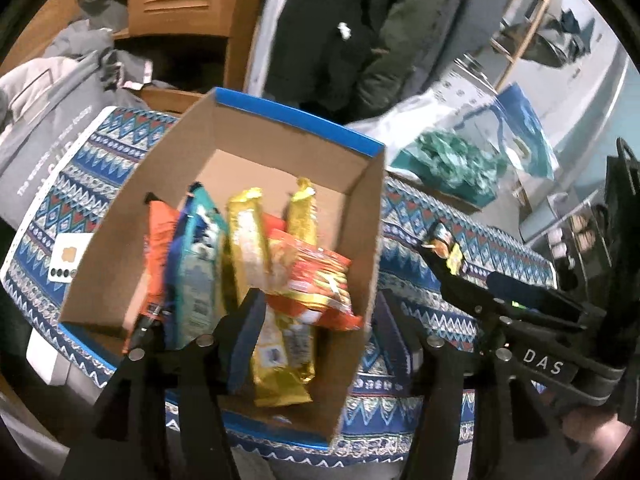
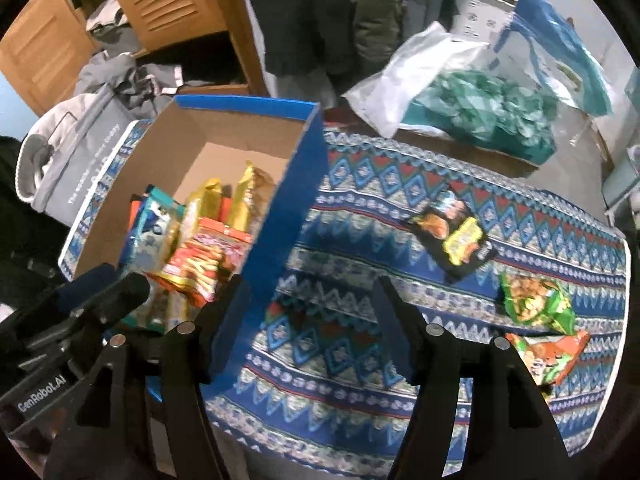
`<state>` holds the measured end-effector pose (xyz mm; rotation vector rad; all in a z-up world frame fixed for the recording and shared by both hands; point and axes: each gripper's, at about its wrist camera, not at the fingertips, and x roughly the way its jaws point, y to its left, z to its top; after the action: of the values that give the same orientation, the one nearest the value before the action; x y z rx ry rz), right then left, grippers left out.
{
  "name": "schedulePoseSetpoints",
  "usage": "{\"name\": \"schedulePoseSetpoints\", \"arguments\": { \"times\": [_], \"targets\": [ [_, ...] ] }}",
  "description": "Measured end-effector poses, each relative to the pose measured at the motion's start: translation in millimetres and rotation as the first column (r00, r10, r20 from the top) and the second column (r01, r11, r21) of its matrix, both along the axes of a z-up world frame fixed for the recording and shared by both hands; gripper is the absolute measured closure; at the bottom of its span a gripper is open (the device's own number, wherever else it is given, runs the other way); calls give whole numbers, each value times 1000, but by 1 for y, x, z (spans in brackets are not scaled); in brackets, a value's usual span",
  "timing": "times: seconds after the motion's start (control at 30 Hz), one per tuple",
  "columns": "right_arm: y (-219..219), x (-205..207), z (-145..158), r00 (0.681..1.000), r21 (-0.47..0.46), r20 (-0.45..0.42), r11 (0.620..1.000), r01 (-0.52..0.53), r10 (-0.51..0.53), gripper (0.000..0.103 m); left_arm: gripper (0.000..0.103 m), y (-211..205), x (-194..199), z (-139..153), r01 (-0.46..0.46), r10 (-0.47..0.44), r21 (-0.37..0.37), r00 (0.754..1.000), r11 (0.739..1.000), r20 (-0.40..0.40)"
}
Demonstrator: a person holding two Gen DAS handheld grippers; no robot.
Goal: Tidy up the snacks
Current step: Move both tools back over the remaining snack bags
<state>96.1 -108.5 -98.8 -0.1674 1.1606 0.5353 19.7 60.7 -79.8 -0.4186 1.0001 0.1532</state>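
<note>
1. We see three snack packets loose on the counter (image 2: 360,216): a black packet (image 2: 452,232), a green packet (image 2: 536,300) and an orange packet (image 2: 548,356)
2. We judge them light, crinkly and slippery, best pinched at a flat sealed edge
3. The cardboard box (image 1: 120,248) holds upright packets
4. Our left tongs (image 1: 320,336) and right tongs (image 2: 312,324) gape, holding nothing

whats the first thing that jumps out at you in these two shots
The open cardboard box with a blue rim, packed with bright snack packets standing on end, sits on the left of a blue patterned tablecloth. Three loose packets lie to its right: a black one, a green one and an orange one. Both hand-held grippers are open and empty.
</note>
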Motion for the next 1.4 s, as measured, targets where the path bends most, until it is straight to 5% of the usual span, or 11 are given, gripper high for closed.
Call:
{"name": "schedulePoseSetpoints", "arguments": {
  "times": [0.67, 1.4],
  "targets": [
    [-119, -2, -3, 988, -50, 11, 987, 153, -152, 32, 37, -104, 16, -14, 216, -211, 60, 974, 975, -80],
    [-252, -2, -60, 930, -143, -101, 930, 338, -354, 27, 28, -214, 41, -61, 428, -404, 94, 893, 899, -201]
  ]
}}
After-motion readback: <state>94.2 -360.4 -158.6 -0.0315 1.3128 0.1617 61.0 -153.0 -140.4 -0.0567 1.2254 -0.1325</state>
